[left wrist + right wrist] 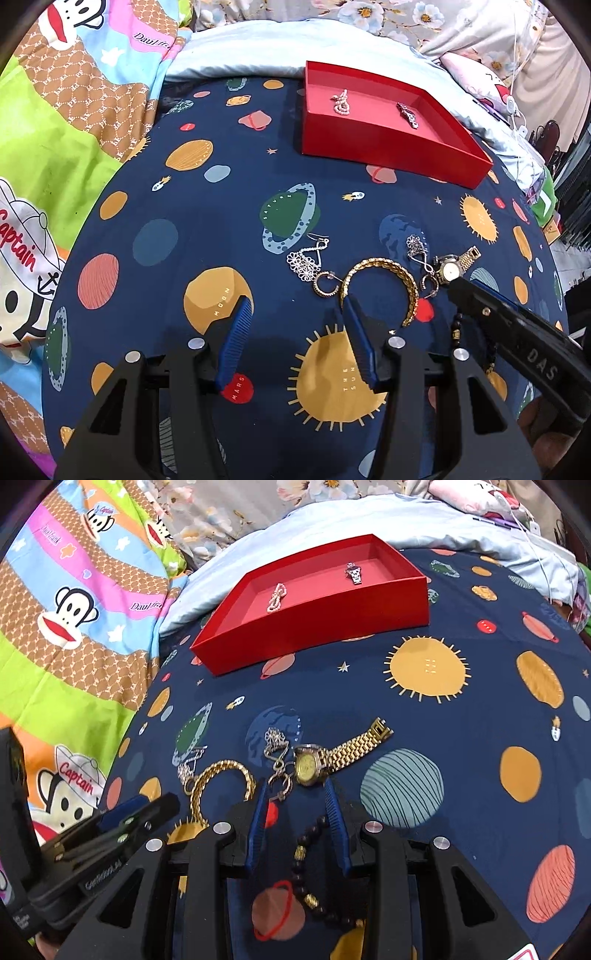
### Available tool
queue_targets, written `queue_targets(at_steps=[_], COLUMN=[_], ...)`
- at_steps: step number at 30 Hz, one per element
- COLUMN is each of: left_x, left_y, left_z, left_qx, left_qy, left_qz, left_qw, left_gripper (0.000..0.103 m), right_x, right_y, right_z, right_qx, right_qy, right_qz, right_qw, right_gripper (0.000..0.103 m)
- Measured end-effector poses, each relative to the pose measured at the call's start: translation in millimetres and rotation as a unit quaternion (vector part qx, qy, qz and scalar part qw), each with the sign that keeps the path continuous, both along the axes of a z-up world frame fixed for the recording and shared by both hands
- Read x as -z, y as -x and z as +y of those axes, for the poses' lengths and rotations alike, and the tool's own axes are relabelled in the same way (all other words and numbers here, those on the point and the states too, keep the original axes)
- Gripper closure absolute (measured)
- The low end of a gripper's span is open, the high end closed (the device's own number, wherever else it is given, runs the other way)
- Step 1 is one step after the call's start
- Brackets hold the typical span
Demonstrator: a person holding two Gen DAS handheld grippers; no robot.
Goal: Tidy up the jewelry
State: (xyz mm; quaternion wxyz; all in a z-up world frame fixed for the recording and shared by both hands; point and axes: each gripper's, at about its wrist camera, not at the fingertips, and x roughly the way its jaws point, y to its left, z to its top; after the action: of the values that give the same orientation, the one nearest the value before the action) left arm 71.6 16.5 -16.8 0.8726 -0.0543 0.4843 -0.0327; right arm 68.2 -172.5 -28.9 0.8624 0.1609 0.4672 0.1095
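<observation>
A red tray [388, 146] [325, 635] lies at the far side of the space-print sheet, holding a pearl piece [342, 102] [277, 597] and a silver piece [408, 115] [354, 573]. Loose jewelry lies nearer: a gold chain bracelet [399, 275] [221, 771], a gold watch [452, 267] [332, 758], silver earrings [304, 260] [275, 744], a small hoop [325, 286] and a dark bead bracelet [306, 875]. My left gripper [295, 314] is open and empty, left of the bracelet. My right gripper [293, 786] is open, its jaws just short of the watch, above the beads.
A cartoon monkey quilt [55, 129] [74, 609] bunches along the left. A pale blue pillow [258, 48] [369, 520] lies behind the tray. The right gripper's body [517, 332] shows in the left view; the left gripper [122, 819] shows in the right view.
</observation>
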Motion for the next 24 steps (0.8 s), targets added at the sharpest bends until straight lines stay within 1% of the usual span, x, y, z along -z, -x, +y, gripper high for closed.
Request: queue_targets(at_steps=[7, 15, 16, 17, 20, 24], left_x=[0, 2, 3, 3, 2, 2], left_y=[-3, -5, -5, -5, -4, -3], left_z=[0, -3, -4, -4, -5, -6], left_qx=[0.001, 0.003, 0.003, 0.004, 0.005, 0.008], left_qy=[0.003, 0.004, 0.005, 0.005, 0.005, 0.008], left_qz=[0.002, 0.005, 0.006, 0.007, 0.006, 0.007], left_qw=[1.0000, 1.0000, 1.0000, 1.0000, 1.0000, 0.9999], left_gripper=[0.054, 0.052, 0.052, 0.052, 0.052, 0.052], right_x=[2, 4, 4, 4, 4, 0], right_y=[-13, -25, -26, -27, -26, -16], right_z=[1, 10, 11, 13, 13, 0], right_qx=[0.006, 0.009, 0.008, 0.005, -0.008, -0.007], right_qy=[0.003, 0.045, 0.050, 0.059, 0.056, 0.064], right_qz=[-0.003, -0.012, -0.014, -0.014, -0.012, -0.004], right_qw=[1.000, 0.999, 0.999, 0.998, 0.998, 0.998], right_gripper=[0.073, 0.076, 0.077, 0.084, 0.092, 0.094])
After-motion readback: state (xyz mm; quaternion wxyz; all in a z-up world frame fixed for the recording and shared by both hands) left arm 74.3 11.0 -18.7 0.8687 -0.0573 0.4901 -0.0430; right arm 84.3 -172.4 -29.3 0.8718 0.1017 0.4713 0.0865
